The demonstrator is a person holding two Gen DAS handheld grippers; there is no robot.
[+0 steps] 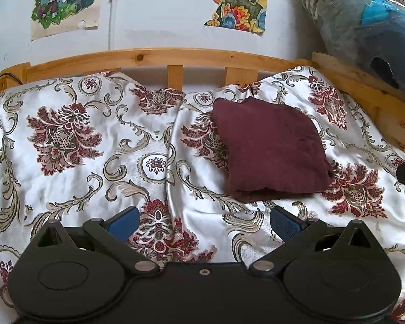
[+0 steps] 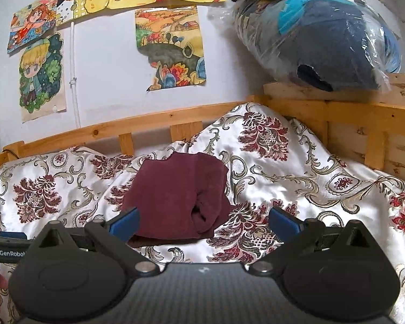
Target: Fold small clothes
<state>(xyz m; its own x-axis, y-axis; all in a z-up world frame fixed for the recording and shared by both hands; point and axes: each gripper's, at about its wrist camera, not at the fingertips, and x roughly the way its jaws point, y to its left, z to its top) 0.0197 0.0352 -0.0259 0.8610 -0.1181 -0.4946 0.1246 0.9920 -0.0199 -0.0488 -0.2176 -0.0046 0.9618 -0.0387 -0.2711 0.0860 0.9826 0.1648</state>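
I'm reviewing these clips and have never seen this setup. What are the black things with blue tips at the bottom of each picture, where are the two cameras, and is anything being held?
There is no robot here. A person holds a two-finger gripper in each hand, and a wide-angle camera on each looks forward along its fingers. One picture comes from the left gripper, the other from the right gripper. The blue tips are the finger pads. Both grippers are open and hold nothing. Ahead lies a dark red cloth, folded into a compact bundle, on a shiny flowered bedspread inside a wooden bed frame. Drawings hang on the wall, and a plastic-wrapped bundle sits at the right.
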